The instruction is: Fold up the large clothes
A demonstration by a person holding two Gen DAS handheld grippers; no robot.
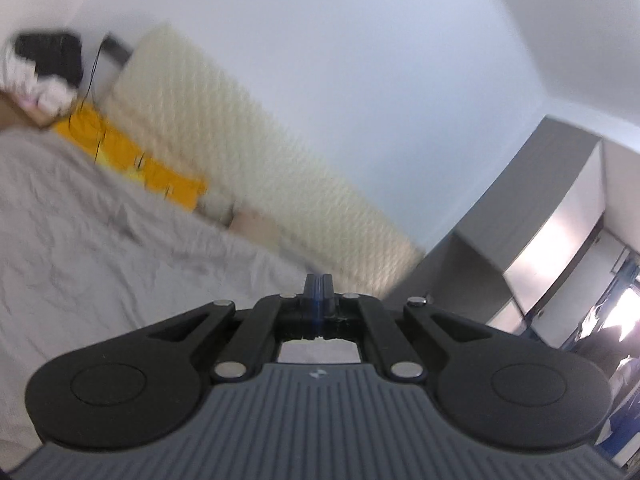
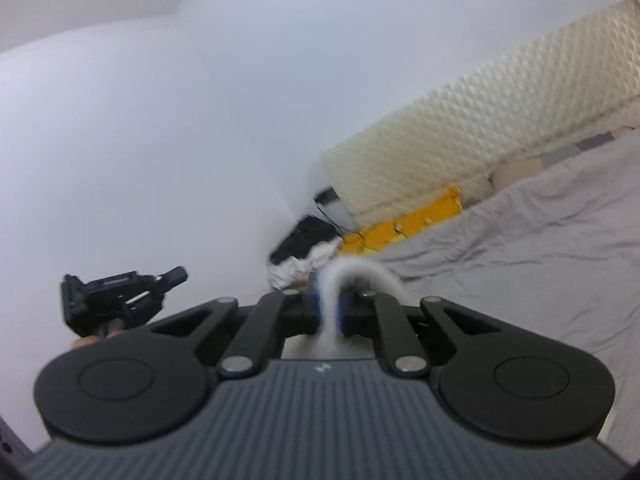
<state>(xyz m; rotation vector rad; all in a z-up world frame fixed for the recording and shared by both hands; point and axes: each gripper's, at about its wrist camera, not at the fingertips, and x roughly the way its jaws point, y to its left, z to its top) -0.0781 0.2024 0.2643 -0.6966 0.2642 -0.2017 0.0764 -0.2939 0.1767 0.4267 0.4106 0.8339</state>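
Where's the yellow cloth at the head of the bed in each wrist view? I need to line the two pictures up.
Left wrist view: yellow cloth sits upper left, a diagonal strip between the grey sheet and the cream quilted headboard.
Right wrist view: yellow cloth sits right of centre, just below the headboard, beyond the right claw.
Shared landmark: the cream quilted headboard.

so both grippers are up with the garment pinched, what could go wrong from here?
1. The right gripper is shut on only a narrow bunched strip of the white fabric; it could slip out.
2. In the left wrist view, the left gripper is shut but no cloth shows at its tips, so its hold may be thin or missing.
3. The grey bedsheet is rumpled, so the laid garment may wrinkle.
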